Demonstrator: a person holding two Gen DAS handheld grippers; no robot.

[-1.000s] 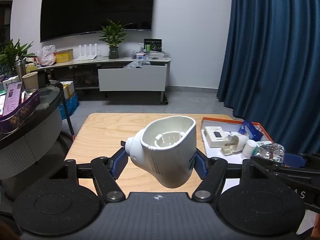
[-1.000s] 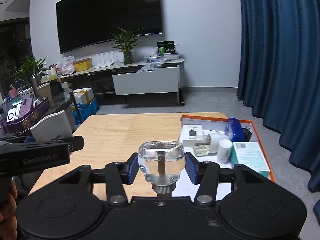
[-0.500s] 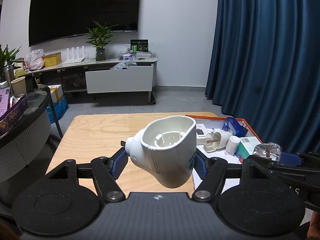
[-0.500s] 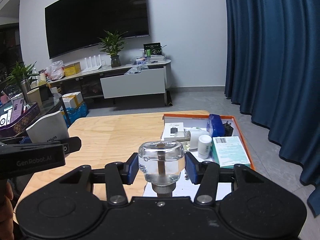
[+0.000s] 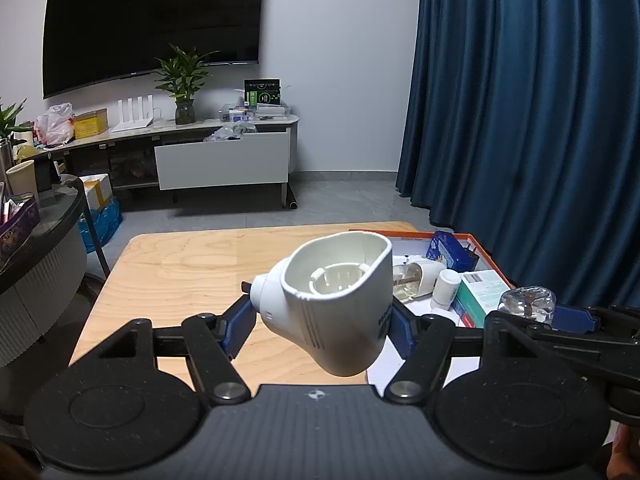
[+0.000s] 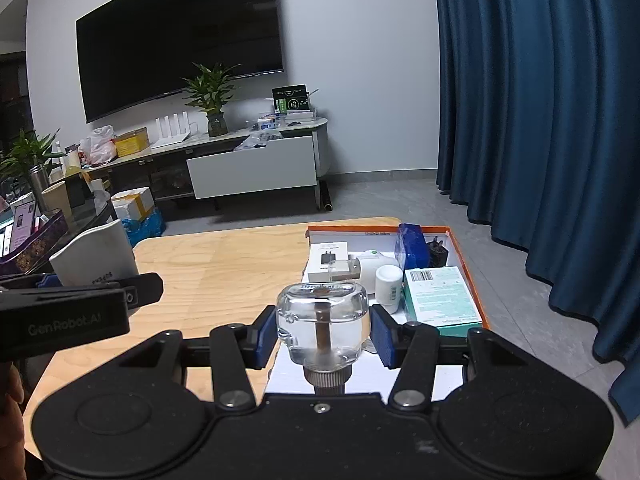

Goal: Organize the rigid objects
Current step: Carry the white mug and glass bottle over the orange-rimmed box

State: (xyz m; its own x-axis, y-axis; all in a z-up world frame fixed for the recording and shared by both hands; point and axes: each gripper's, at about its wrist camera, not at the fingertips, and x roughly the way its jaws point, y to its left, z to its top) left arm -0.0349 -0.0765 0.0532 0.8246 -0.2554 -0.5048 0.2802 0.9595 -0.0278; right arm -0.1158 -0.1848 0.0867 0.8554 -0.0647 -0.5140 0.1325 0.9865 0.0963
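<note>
Fingers of each gripper clamp a piece: left gripper [image 5: 320, 326] the white shell [image 5: 336, 304], right gripper [image 6: 323, 334] the glass bottle [image 6: 323, 326]; lower each gently into the orange tray [image 6: 466, 270], upright

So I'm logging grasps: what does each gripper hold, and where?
Left gripper clamps the white housing by its sides. Right gripper clamps the clear bottle by its body, neck toward the camera.
</note>
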